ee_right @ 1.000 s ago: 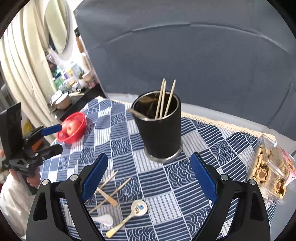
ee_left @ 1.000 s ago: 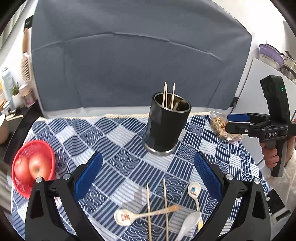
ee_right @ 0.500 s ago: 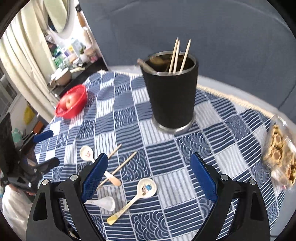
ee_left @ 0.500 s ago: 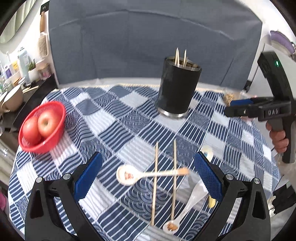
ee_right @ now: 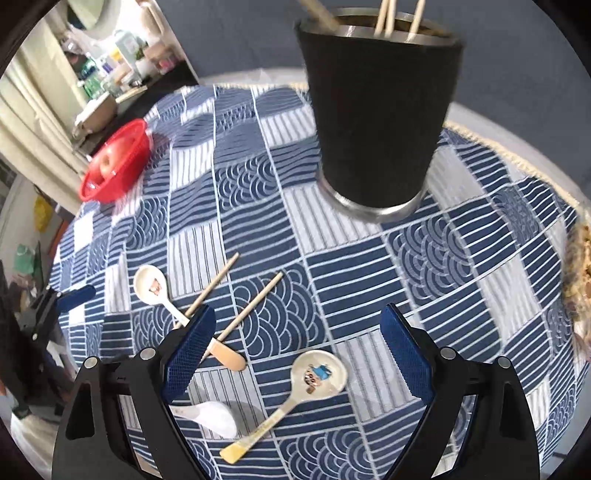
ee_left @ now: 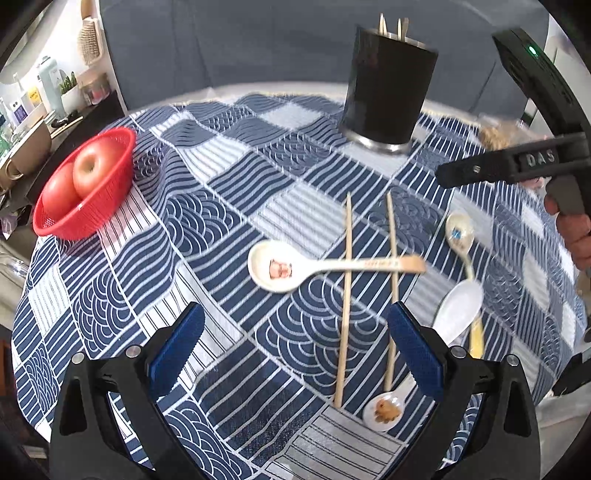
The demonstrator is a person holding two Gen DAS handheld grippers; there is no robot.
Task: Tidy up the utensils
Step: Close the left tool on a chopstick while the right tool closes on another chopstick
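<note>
Chopsticks [ee_right: 386, 16] already stand in the cup [ee_right: 380, 110]; two chopsticks [ee_left: 347, 295] and four spoons [ee_left: 280, 267] wait on the cloth [ee_left: 207, 206]. Both my grippers [ee_left: 293, 349] [ee_right: 295, 349] are spread apart, empty.

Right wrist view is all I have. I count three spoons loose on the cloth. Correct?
Observer: Four. A small white ceramic spoon with a brown print lies at the near edge, beside the left claw.
Operator: Red basket, one apple?
Observer: Two red apples sit in the red mesh basket.
Operator: Left claw holding anything?
Observer: No. It is open and empty above the blue patterned tablecloth.
</note>
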